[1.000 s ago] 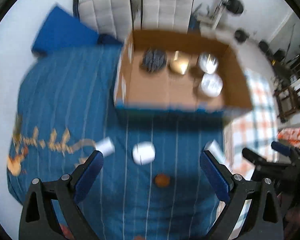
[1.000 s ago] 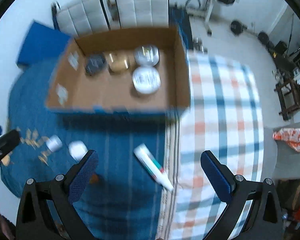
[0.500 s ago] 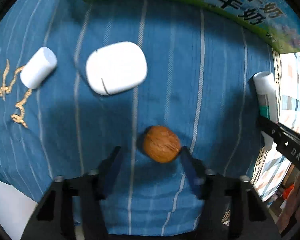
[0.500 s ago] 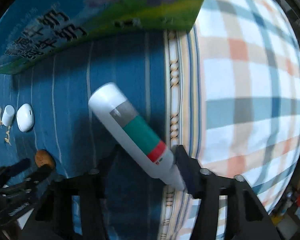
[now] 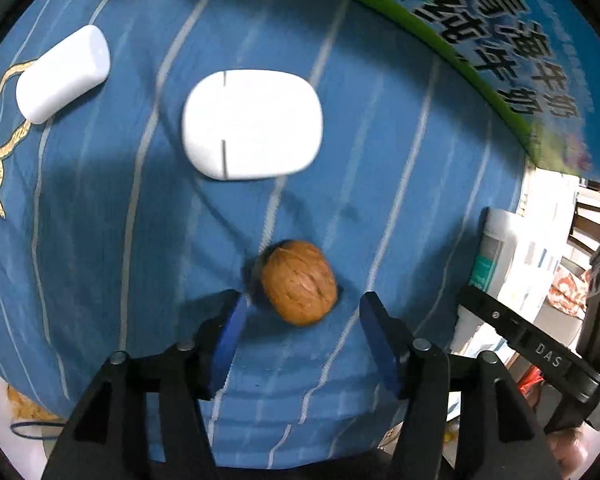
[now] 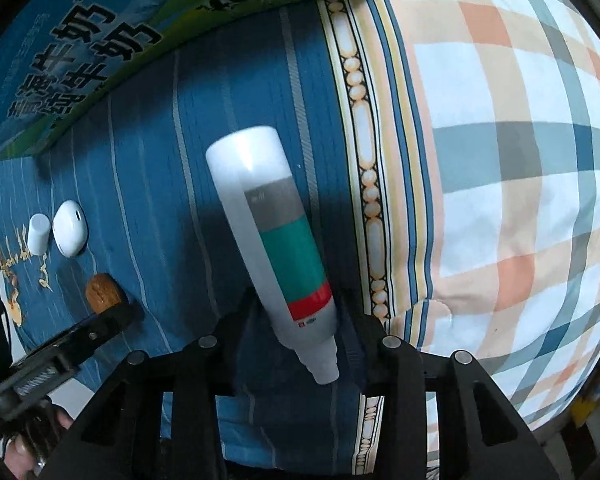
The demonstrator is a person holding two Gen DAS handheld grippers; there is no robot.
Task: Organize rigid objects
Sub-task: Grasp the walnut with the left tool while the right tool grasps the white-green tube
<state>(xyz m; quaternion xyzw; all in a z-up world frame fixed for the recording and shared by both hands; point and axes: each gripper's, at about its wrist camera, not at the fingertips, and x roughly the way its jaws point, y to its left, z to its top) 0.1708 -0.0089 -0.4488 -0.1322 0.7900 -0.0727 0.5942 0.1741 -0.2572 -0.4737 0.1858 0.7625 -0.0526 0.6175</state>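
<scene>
A brown walnut [image 5: 299,282] lies on the blue striped bedcover. My left gripper [image 5: 300,304] is open, low over the cover, with the walnut between its blue fingertips, apart from both pads. A white tube with grey, green and red bands [image 6: 276,240] lies on the cover. My right gripper [image 6: 296,308] is closed in around the tube's lower end; both fingers look to be touching its sides. The walnut also shows in the right wrist view [image 6: 102,287], next to the left gripper's finger [image 6: 100,324].
A white earbud case [image 5: 252,124] and a small white cylinder [image 5: 62,79] lie beyond the walnut. The printed blue-green wall of the cardboard box [image 5: 500,40] stands behind. A plaid blanket [image 6: 500,160] covers the right side. The tube shows at the left view's right edge [image 5: 496,256].
Both grippers dropped from high above the bed down to the cover. The left closed in around the walnut; the right closed onto the tube's lower end.
</scene>
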